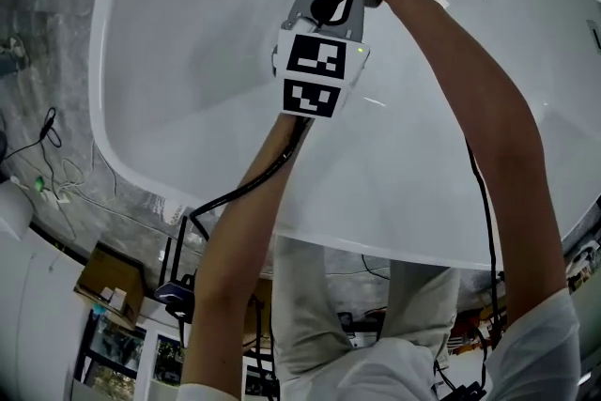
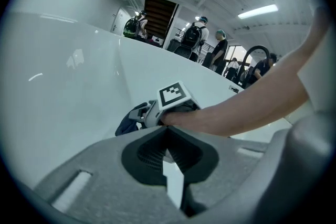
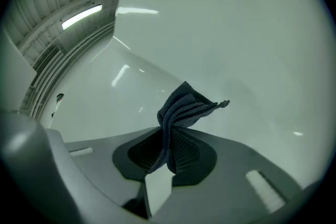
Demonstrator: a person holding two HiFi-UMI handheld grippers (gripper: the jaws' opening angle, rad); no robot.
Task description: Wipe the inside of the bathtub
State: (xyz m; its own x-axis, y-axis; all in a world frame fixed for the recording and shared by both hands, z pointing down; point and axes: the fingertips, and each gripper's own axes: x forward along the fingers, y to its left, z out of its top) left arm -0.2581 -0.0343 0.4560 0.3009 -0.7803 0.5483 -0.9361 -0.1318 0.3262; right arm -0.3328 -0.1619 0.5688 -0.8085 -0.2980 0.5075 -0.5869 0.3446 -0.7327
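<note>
Since the cloth (image 3: 185,105) looks limp, the right gripper (image 3: 169,145) clamps its six-o'clock end; the left gripper (image 2: 167,139) sits closed, empty.

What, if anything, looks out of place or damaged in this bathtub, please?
Nothing stands out. The bathtub wall is plain white, with no visible spill, stain or crack. The right gripper pinches a bunched dark cloth in its jaws. The left gripper has its jaws together on nothing.

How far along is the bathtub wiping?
Done: the right hand-held gripper is clamped on the dark blue cloth, inside the white bathtub. In hand: cloth facing its wall. Remaining: no wipe trace shows, so assume the whole interior. The left hand-held gripper is shut, empty.
</note>
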